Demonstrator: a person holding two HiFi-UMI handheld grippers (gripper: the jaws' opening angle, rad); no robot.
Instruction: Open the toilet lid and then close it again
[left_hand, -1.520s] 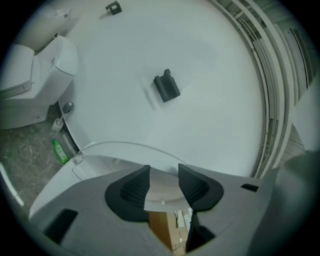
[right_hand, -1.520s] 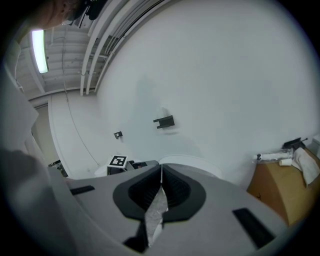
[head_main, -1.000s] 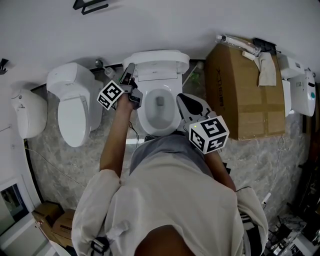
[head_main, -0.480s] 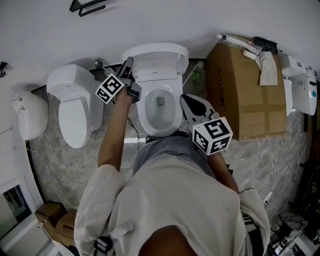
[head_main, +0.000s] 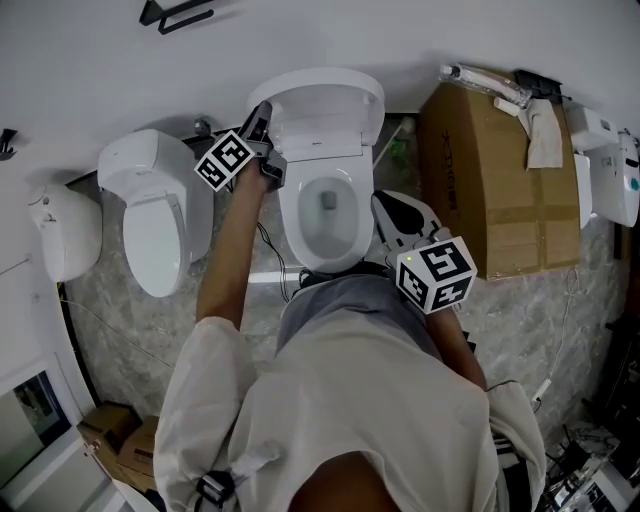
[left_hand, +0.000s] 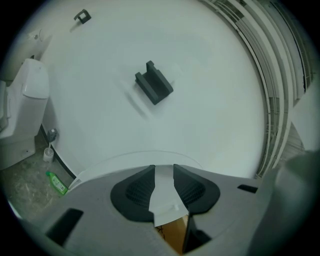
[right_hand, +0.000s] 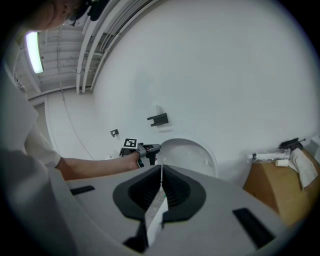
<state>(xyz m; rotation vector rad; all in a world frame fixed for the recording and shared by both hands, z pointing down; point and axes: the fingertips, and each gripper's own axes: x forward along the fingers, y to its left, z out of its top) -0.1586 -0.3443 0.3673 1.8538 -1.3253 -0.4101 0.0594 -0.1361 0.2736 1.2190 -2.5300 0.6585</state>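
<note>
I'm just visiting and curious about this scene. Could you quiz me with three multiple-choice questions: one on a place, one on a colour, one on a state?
1. In the head view, the cardboard box stands: A left of the middle toilet; B right of it; C in front of it.
2. The bottle on the floor is: A green; B red; C blue.
3. The middle toilet's lid is: A raised; B down; C missing.
Key: 1 B, box on toilet's right. 2 A, green in left gripper view. 3 A, bowl exposed.
</note>
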